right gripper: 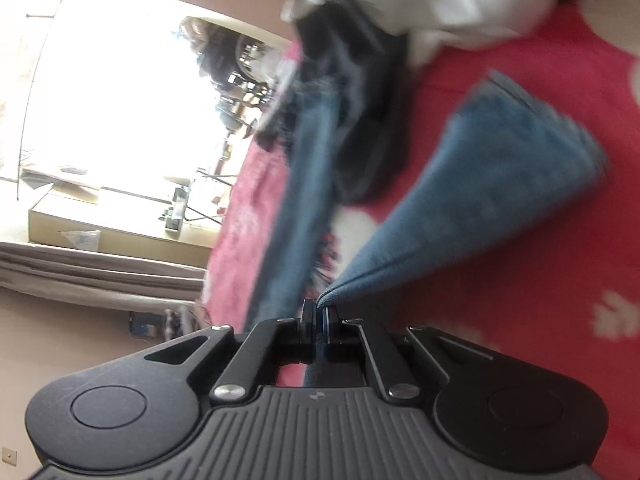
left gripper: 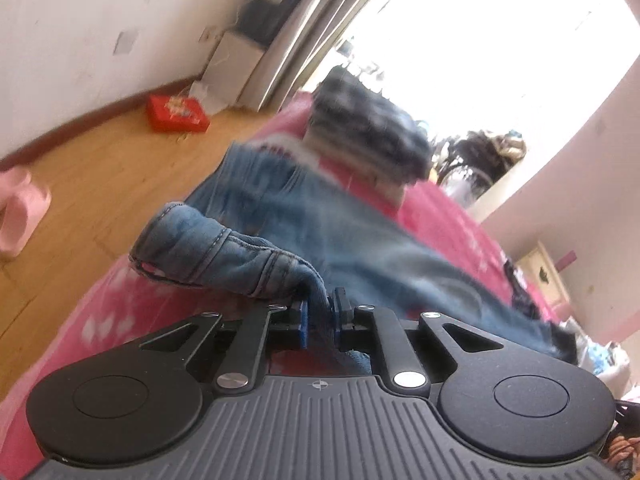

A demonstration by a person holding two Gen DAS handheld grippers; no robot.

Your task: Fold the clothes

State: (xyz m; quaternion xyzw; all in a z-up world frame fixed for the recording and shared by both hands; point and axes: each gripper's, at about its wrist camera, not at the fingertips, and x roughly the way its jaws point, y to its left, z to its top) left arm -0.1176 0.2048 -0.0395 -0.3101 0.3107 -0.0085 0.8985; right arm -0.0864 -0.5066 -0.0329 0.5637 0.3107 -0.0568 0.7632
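Observation:
A pair of blue jeans (left gripper: 320,216) lies across a pink bedspread (left gripper: 452,220). My left gripper (left gripper: 322,312) is shut on the jeans at the waistband, whose seamed band bunches up to the left of the fingers. In the right wrist view my right gripper (right gripper: 320,314) is shut on a fold of the same blue jeans (right gripper: 480,204), which stretches taut up and to the right. Another strip of the denim (right gripper: 296,200) runs upward just left of the fingers. Both views are motion-blurred.
A stack of folded clothes with a checked top (left gripper: 368,128) sits on the bed beyond the jeans. Dark and white garments (right gripper: 360,100) lie further up the bed. A red box (left gripper: 176,114) and a pink stool (left gripper: 20,208) stand on the wooden floor.

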